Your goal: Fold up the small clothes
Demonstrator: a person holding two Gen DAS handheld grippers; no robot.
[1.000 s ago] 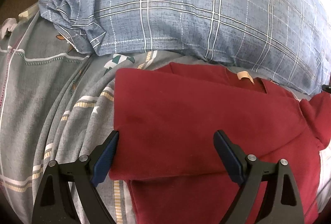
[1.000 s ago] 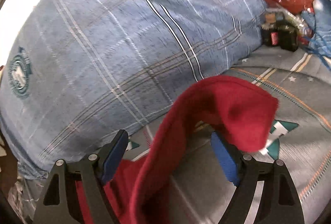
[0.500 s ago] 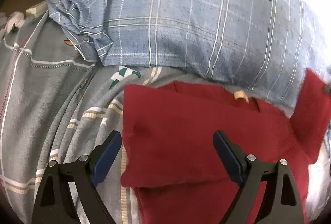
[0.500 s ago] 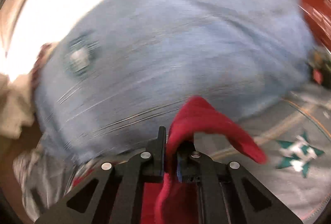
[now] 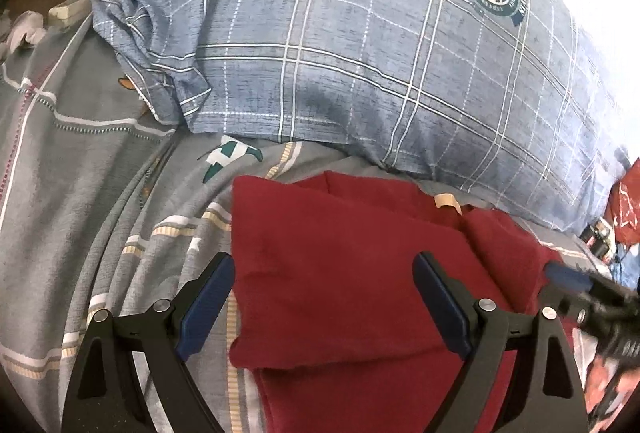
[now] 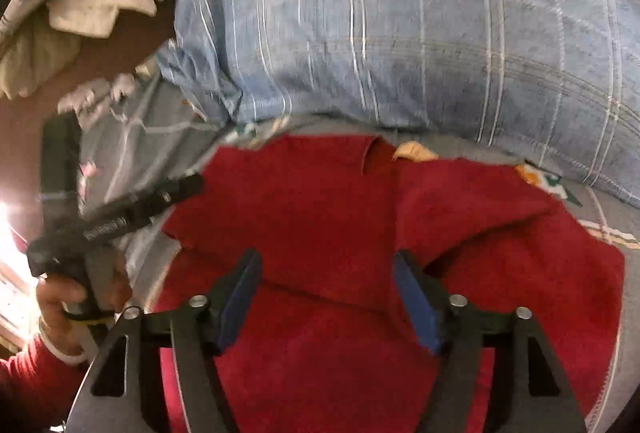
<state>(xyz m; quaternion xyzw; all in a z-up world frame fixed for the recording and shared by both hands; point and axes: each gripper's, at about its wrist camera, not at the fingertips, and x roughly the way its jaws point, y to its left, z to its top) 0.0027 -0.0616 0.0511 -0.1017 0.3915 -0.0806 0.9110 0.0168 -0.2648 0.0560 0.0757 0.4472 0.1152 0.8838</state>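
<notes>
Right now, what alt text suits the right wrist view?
An open two-finger tool hovers over a partly folded red garment on a grey patterned bedsheet, a blue plaid pillow behind.

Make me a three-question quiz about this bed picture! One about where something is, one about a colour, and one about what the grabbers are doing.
1. Where does the blue checked pillow lie?
A. beyond the garment, at its far edge
B. under the garment
C. on the floor

2. What colour is the garment being folded?
A. green
B. red
C. white

3. How are the left gripper and right gripper set?
A. both shut on cloth
B. one open, one shut
C. both open

Answers: 1 A, the pillow sits past the garment's collar edge on the grey bedsheet. 2 B, the cloth is red in both views. 3 C, each pair of fingers stands apart with nothing pinched.
</notes>
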